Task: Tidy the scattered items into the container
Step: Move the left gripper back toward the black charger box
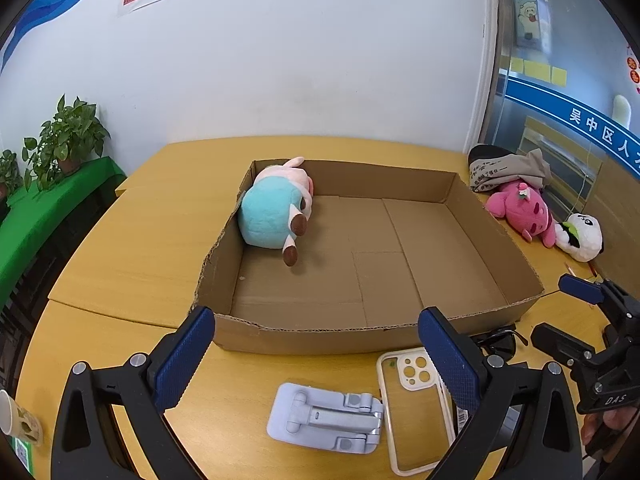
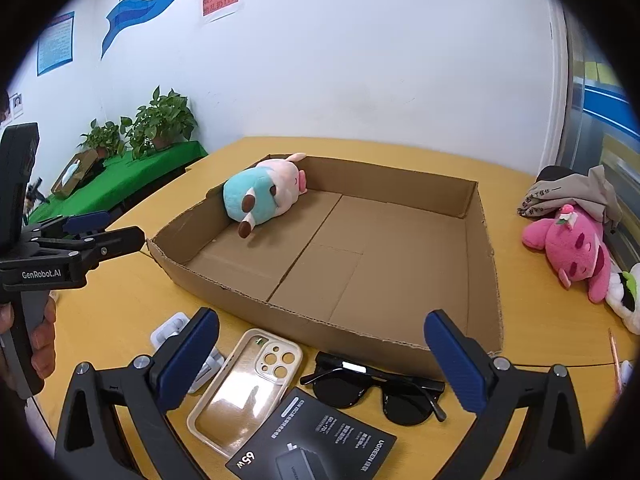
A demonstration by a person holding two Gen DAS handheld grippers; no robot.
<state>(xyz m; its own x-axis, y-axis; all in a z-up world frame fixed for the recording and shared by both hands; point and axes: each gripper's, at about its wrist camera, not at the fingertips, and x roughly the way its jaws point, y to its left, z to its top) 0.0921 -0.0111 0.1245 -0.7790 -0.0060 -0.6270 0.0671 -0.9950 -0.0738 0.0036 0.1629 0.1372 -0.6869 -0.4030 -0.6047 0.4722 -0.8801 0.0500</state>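
A shallow cardboard box (image 1: 500,236) (image 2: 484,248) sits mid-table with a blue-and-pink plush (image 1: 276,208) (image 2: 260,196) lying in its far left corner. My left gripper (image 1: 320,356) is open and empty, hovering over a grey folding phone stand (image 1: 326,418) and a clear phone case (image 1: 416,404) in front of the box. My right gripper (image 2: 324,356) is open and empty above the phone case (image 2: 244,392), black sunglasses (image 2: 376,388) and a black charger box (image 2: 316,440). A pink plush (image 1: 524,212) (image 2: 576,248) and a white plush (image 1: 582,236) lie right of the box.
A grey cloth bag (image 1: 504,172) (image 2: 568,196) lies behind the pink plush. Potted plants (image 1: 68,136) stand on a green-covered bench (image 2: 116,184) at the left. A paper cup (image 1: 16,416) sits at the table's left front. A pencil (image 2: 614,352) lies at the right.
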